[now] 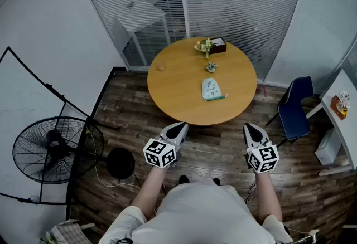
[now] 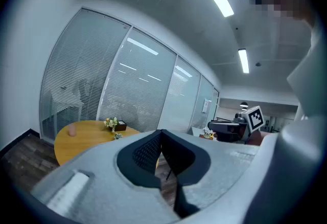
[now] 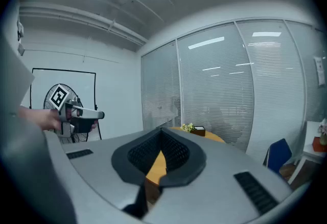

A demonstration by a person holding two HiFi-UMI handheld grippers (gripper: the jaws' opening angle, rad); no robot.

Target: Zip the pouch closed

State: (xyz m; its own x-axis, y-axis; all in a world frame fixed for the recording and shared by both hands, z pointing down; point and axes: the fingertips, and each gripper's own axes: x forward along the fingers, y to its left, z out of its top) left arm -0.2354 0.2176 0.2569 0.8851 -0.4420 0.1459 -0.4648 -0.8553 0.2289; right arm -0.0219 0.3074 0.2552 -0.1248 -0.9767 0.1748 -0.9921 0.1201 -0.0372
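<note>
On the round table (image 1: pixel 173 92): the pouch (image 1: pixel 212 89) lies flat near the middle, a little toward the person's side, clear of the other small things.
Pouch, look: pale mint, small, soft-sided; a short tab pokes out at its lower right corner, possibly the zip pull, but it is too small to be sure.
Pouch, handling (judged): light and limp, so it will likely slide and bunch on the smooth wood if the slider is pulled alone. It is not fragile.
Where to hold (judged): one gripper pins the fabric at the end of the zip, the other pinches the pull tab. Which end is which cannot be read from here.
Left gripper (image 1: pixel 177 128): held low by the person's body, well short of the table; jaw tips meet, nothing between them.
Right gripper (image 1: pixel 252 128): level with the left and equally far back; jaw tips meet, with nothing held.
Task state: not begun, with the pouch untouched.
Counts: one pouch, two grippers, one table.
Also on the table: one flower posy (image 1: pixel 204 46), one dark box (image 1: pixel 217 45) touching it, one tiny plant (image 1: pixel 211 67), one small pinkish object (image 1: pixel 161 67).
Around: one blue chair (image 1: pixel 295 106), one floor fan (image 1: pixel 53 148).
</note>
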